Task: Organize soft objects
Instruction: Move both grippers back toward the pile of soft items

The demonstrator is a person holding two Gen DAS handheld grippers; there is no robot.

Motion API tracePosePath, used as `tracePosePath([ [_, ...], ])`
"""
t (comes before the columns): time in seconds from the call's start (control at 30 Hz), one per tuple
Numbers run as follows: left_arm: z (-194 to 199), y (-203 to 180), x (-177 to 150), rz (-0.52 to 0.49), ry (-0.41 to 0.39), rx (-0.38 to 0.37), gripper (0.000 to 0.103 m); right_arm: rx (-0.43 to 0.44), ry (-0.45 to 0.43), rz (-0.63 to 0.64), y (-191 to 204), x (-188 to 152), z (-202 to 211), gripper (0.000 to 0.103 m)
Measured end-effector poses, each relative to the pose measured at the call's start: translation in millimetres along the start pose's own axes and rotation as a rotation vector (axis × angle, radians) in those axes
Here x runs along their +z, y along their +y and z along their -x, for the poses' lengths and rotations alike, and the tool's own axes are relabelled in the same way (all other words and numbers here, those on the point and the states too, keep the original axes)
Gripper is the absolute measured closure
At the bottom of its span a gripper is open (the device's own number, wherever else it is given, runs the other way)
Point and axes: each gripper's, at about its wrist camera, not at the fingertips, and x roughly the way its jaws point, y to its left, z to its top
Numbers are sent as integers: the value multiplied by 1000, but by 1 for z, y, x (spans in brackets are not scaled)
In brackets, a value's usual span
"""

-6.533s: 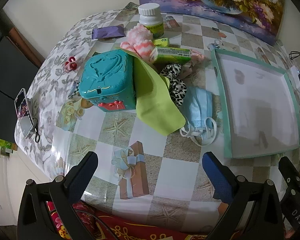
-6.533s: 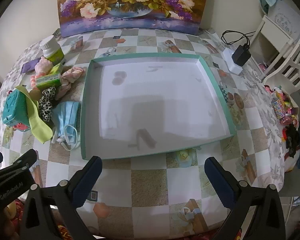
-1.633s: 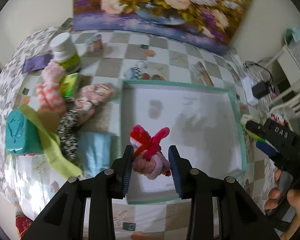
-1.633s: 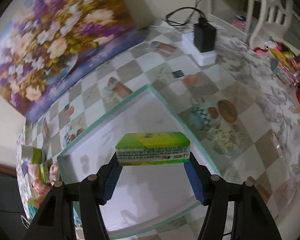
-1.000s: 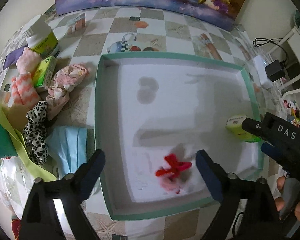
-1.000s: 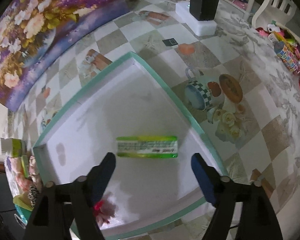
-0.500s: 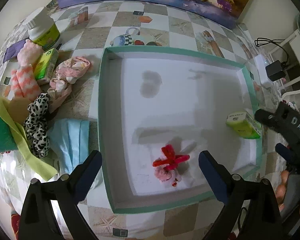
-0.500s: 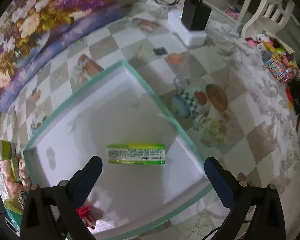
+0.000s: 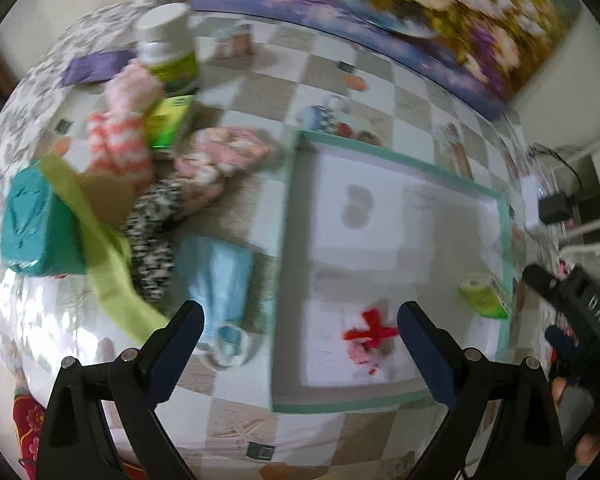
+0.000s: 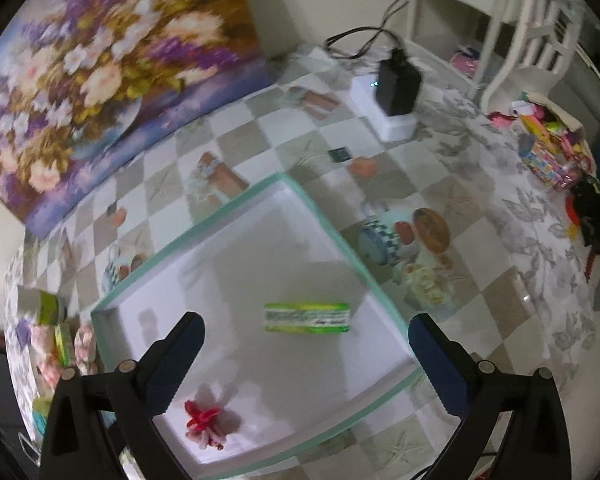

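Green-wrapped tissue pack [image 10: 306,317] and red-and-pink hair bow [image 10: 202,422] now lie loose on the white floor of the teal-rimmed tray [image 10: 204,222]; a moment ago each was clamped in a pair of tongs above it. The left tongs [image 9: 298,322] and right tongs [image 10: 306,336] both stand wide with nothing between their pads, and the left view has swung back toward the heap on the bench [image 9: 236,416]. By my reading two deliveries are done and the next pick is due. The pack lies flat, its long axis roughly crosswise in the right wrist view, close to the tray's right wall. The bow sits near the front edge, well apart from the pack; its red loops seem to spread like a cross, though blur makes that uncertain. Outside the tray wait a blue face mask [image 9: 220,280], a leopard-print scrunchie [image 9: 156,236], striped pink socks [image 9: 120,148] and a lime cloth [image 9: 112,280].
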Motion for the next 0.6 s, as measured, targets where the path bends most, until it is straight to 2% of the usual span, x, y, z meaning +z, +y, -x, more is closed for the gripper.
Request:
tracePosePath([
  [0.17, 2, 28, -2, 111, -4, 13, 6, 33, 31, 82, 25, -13, -4, 0],
  [0.6, 25, 91, -25, 280, -35, -23, 6, 103, -19, 288, 92, -58, 28, 0],
])
